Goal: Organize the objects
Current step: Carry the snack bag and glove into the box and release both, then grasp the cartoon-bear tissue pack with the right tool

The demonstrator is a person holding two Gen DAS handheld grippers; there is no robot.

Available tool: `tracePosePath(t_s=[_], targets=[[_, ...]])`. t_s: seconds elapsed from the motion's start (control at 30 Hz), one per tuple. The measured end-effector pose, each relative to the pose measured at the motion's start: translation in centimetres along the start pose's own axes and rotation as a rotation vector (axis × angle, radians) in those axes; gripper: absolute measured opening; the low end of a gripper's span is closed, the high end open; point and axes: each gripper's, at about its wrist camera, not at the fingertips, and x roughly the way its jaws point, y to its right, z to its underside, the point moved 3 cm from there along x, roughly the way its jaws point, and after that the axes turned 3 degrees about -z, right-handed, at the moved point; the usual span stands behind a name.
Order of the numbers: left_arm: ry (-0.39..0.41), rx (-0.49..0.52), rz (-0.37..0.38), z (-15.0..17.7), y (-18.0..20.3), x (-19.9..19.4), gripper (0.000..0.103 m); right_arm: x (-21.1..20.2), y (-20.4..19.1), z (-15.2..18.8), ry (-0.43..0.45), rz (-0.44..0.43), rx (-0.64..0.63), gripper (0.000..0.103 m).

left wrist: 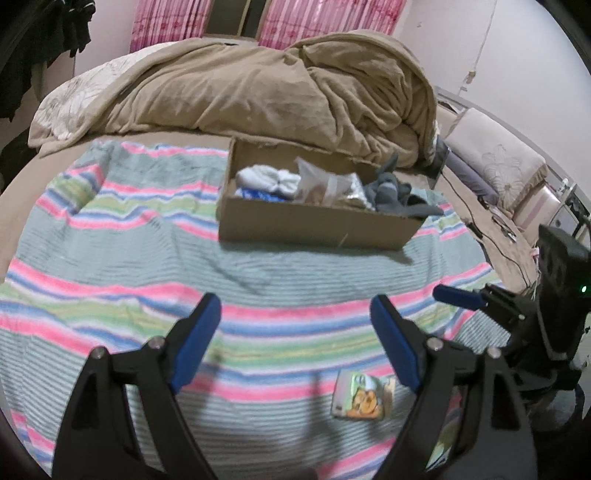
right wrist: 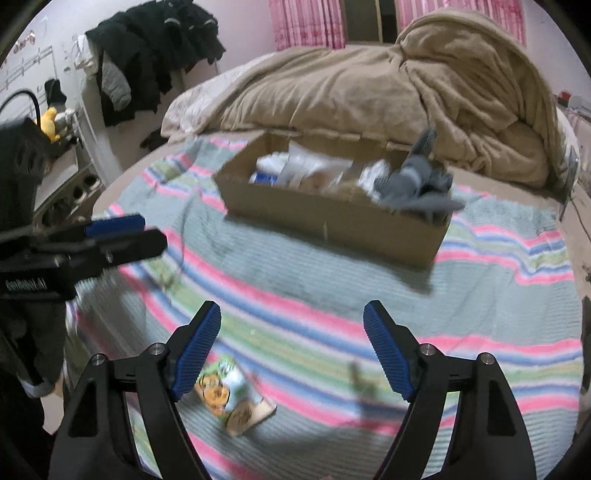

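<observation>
Two hand-held grippers hover above a striped blanket spread over a bed, both released and carrying nothing: the left gripper with its blue pads set wide apart, the right gripper likewise spread. One item is left loose, a small colourful packet printed with a cartoon figure, lying flat on the blanket near the camera, just beside the right gripper's left finger and to the right of the left gripper's span. Farther off stands the cardboard box, already holding white rolled cloth, a clear plastic bag and grey socks that spill over its right end.

The packet looks thin and lies flush on soft fabric, so a closing pinch would probably gather blanket along with it, or slide off its slick face; either could drag the blanket and shift the box. With both tools close together over the same near patch, their fingers could knock each other if both reach at once. The box is crowded toward its right, so a drop there could bounce out over the socks; the left end seems roomier.

Behind the box a heaped tan duvet presses against its far wall, pink curtains hang beyond, dark clothes hang on the left wall, and a black cable trails along the bed's right edge
</observation>
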Motion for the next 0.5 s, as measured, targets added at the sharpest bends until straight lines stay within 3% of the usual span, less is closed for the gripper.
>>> tracePosePath(t_s=[0.5], targets=[[-0.085,-0.034,-0.031,3.9,-1.8,2.0,0.084,3.7,-3.9,4.7,-0.158,-0.047,-0.112,0.082]])
